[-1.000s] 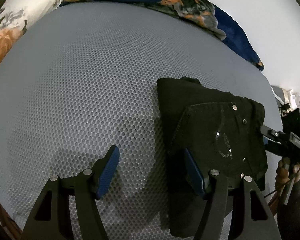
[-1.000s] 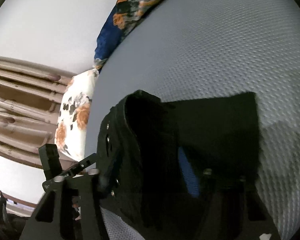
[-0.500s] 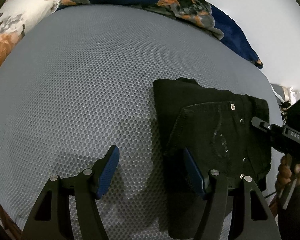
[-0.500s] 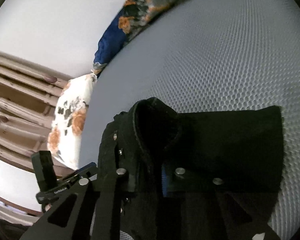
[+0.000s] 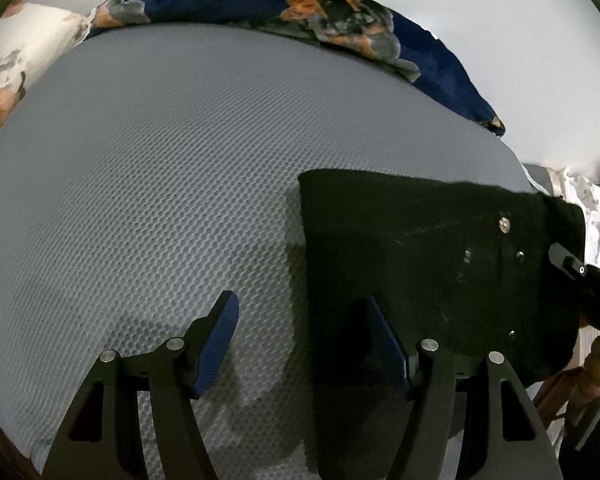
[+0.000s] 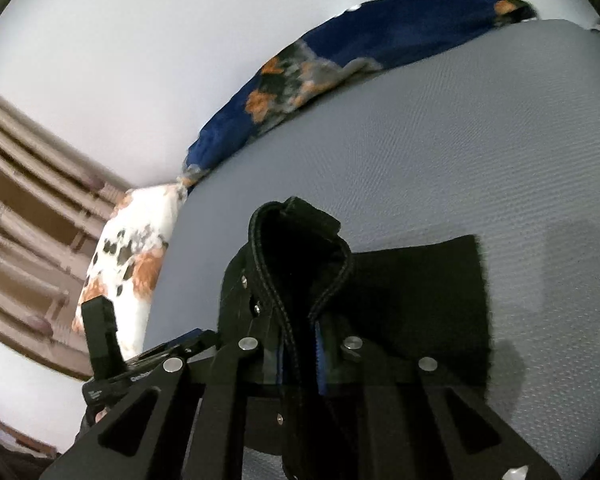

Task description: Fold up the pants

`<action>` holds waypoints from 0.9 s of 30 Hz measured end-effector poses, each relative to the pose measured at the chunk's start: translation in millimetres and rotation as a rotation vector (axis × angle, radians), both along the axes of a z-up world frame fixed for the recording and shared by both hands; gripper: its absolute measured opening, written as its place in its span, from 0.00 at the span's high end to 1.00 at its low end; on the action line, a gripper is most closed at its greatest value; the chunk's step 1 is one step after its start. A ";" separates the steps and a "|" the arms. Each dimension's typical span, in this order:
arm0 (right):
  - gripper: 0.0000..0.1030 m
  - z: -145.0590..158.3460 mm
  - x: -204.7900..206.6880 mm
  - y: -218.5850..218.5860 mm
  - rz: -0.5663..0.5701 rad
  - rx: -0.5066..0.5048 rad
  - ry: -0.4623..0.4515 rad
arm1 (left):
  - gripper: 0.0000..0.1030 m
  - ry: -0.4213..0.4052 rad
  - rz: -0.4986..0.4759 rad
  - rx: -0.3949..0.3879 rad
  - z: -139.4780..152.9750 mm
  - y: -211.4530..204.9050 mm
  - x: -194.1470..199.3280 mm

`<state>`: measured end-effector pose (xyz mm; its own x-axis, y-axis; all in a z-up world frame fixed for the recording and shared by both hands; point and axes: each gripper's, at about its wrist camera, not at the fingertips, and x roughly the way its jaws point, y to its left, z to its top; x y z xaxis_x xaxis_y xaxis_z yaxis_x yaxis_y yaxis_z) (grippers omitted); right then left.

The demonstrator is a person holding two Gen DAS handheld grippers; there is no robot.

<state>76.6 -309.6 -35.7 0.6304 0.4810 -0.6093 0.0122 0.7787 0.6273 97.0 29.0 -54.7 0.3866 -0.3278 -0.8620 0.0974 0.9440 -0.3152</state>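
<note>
A blue floral blanket [image 5: 420, 44] lines the top of the grey mattress [image 5: 160, 184]. The black pants [image 5: 420, 264] lie right of centre, their waistband clenched by the closing right gripper [image 6: 300, 354]. The left gripper [image 5: 304, 344] gapes, empty.

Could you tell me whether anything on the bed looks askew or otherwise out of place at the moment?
Only the black pants: one thick seamed edge is bunched up into a hump, pinched in the closing right hand-held gripper, while the rest lies flat on the grey mattress. The left hand-held gripper is open.
</note>
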 end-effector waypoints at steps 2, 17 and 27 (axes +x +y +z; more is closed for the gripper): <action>0.90 -13.4 -2.4 -16.7 -0.041 0.021 0.032 | 0.35 -0.010 -0.005 0.003 2.1 -5.1 2.2; 0.69 -53.2 -2.1 -31.8 -0.116 -0.103 0.163 | 0.35 0.030 -0.105 0.141 -36.2 -45.0 20.5; 0.76 -37.2 -62.4 -24.5 -0.055 -0.103 0.154 | 0.35 0.035 -0.183 0.155 -29.7 -40.0 -19.8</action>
<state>14.2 -334.1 -72.9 0.5492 0.3785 -0.7451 0.1460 0.8344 0.5315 77.2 -11.0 -84.4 0.3019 -0.2521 -0.9194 0.2627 0.9491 -0.1739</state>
